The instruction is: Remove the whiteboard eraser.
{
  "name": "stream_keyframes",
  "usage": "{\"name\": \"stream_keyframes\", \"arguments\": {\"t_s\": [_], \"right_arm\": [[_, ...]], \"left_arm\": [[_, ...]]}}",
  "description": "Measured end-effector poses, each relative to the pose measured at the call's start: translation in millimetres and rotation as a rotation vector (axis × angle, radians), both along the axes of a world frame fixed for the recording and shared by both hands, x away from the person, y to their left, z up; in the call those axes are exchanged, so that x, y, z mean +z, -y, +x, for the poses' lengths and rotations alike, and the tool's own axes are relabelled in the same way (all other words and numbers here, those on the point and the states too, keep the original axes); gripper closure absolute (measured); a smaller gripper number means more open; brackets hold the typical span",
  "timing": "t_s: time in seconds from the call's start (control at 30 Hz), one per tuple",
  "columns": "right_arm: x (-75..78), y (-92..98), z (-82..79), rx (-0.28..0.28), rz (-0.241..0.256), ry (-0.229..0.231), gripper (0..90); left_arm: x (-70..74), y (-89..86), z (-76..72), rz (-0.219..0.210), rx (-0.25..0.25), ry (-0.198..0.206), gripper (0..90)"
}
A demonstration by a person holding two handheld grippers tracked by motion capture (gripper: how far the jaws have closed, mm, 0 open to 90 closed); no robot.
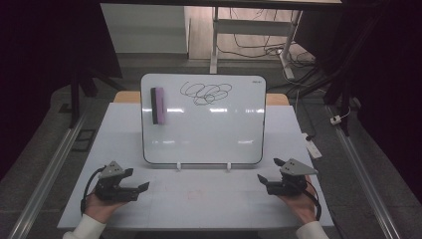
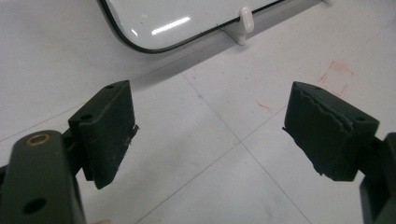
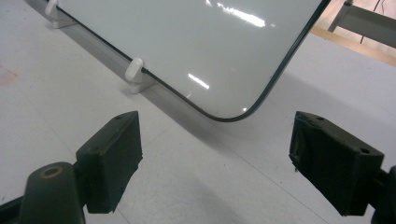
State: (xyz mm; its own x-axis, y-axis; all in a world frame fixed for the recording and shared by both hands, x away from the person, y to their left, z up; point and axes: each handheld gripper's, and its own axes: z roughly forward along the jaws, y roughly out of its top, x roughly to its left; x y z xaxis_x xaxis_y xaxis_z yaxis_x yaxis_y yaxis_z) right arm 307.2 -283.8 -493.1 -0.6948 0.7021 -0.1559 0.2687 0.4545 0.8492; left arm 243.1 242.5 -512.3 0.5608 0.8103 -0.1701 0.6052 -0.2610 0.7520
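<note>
A whiteboard [image 1: 204, 124] stands tilted on two small white feet in the middle of the white table [image 1: 124, 129]. A black looping scribble [image 1: 206, 93] marks its upper middle. A purple and black eraser [image 1: 158, 105] clings to its upper left. My left gripper [image 1: 138, 180] rests open near the table's front left, jaws wide apart with nothing between them [image 2: 210, 135]; the board's lower corner [image 2: 154, 28] lies ahead of it. My right gripper [image 1: 268, 170] is open at the front right, empty [image 3: 215, 154], facing the board's lower right corner [image 3: 224, 93].
Faint red marks [image 1: 195, 194] show on the table in front of the board. A white foot [image 2: 246, 21] props the board's lower edge. Behind the table stand a desk frame and cables [image 1: 259, 45]. A white plug [image 1: 337, 119] lies on the floor to the right.
</note>
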Motion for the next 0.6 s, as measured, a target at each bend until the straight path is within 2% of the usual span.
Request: {"name": "stream_keyframes", "arguments": {"t_s": [0.1, 0.23, 0.6], "right_arm": [[-0.6, 0.4, 0.7, -0.003, 0.005, 0.0, 16.5], [-3.0, -0.6, -0.5, -0.041, -0.007, 0.029, 16.5], [0.9, 0.0, -1.4, -0.036, 0.014, 0.016, 18.4]], "left_arm": [[0.1, -2.4, 0.0, -0.002, 0.004, 0.003, 17.4], [0.4, -3.4, -1.0, 0.002, 0.018, 0.0, 17.8], [7.0, -2.3, -1.7, -0.007, 0.029, 0.012, 18.9]]}}
